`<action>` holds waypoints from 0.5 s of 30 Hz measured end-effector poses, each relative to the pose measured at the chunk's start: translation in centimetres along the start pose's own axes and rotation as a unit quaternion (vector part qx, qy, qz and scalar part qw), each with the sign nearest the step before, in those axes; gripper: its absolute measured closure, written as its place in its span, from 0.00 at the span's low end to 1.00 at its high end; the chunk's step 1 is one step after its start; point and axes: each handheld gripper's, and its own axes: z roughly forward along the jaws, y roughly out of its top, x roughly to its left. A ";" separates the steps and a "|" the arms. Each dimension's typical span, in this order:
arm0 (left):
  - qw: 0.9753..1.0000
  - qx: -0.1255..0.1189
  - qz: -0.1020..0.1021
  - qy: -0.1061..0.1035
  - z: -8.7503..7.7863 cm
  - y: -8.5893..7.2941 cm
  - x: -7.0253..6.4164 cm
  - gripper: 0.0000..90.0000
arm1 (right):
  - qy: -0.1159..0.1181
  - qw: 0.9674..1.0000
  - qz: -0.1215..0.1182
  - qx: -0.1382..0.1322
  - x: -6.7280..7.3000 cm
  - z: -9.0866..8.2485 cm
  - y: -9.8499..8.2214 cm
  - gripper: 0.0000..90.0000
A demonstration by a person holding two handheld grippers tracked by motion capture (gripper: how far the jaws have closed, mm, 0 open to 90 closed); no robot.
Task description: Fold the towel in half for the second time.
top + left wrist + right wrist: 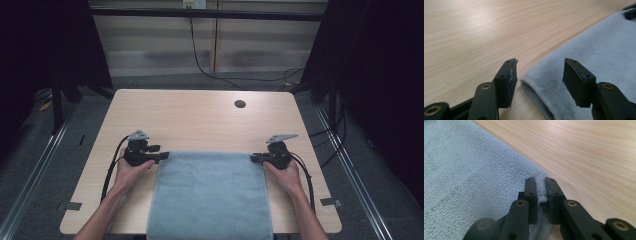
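- Grey-blue terry cloth, a towel (210,195), is spread flat in the lower middle of the high view, on the pale wooden table (200,120); its near end runs off the bottom of the frame over the table's edge, and its far edge lies across the middle of the tabletop.
- The right gripper (541,187) is seen at the towel's far corner on the right of the high view; in the right gripper view its jaws are pinched narrow on that corner, with the cloth's hem squeezed between the pads.
- The left gripper (539,72) is placed at the far corner on the left of the high view. In the left gripper view its jaws stand wide apart, the folded corner of the towel (534,85) lying low between them, untouched by either pad.
- The step in hand is judged to be the taking of both far corners, probably ahead of a fold or a lift; one corner is secured, the other not yet.
- Next, the left jaws would need to be brought lower and further over the hem and then closed, so that the full thickness of cloth is caught.
- A shallow bite could let the corner slip out once the towel is raised, so both grips should be matched before any pull.
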 end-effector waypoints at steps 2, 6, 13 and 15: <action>1.000 0.020 0.022 0.002 0.3 -0.1 -0.2 0.52 | 0.000 1.000 0.002 -0.002 0.0 0.0 0.0 0.91; 0.999 0.027 0.027 -0.007 0.5 -0.4 -0.2 0.55 | -0.002 1.000 0.000 -0.001 0.1 0.0 0.0 0.91; 0.999 0.031 0.027 -0.034 0.0 -0.2 -0.8 0.90 | -0.006 1.000 0.006 -0.007 0.4 -0.1 0.1 0.94; 0.999 0.007 0.013 -0.044 -0.6 0.2 -0.6 0.91 | -0.004 1.000 0.010 -0.021 0.4 -0.5 0.4 0.94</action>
